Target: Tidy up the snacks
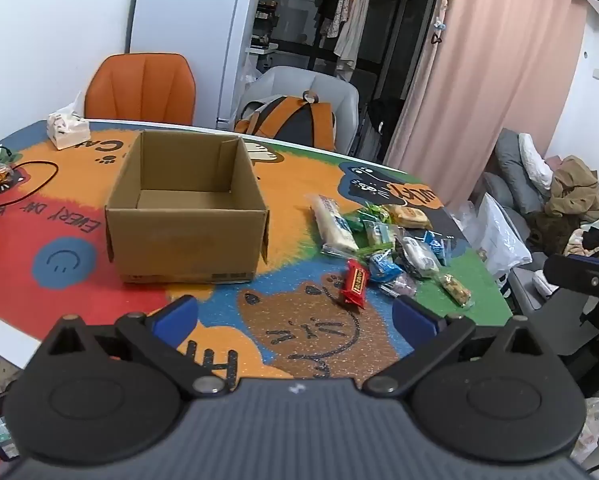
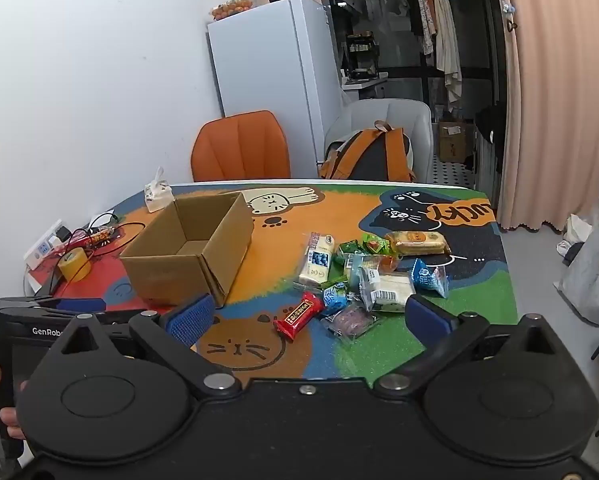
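Both claws spread wide, nothing btwn pads: left gripper [image 1: 295,316] and right gripper [image 2: 309,314] hover at the near table edge. Snack pile [image 2: 363,276] lies just ahead of the right gripper; red bar [image 2: 299,316] nearest. Cardboard box [image 1: 187,208] ahead-left, open top, prob. the drop spot.

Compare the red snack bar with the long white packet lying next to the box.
The red snack bar is short, opaque red with gold print; the long white packet is larger and pale, with a blue picture. The red bar lies nearest the camera at the pile's edge; the white packet lies farther back, nearer the cardboard box. Both lie flat on the table mat, unboxed.
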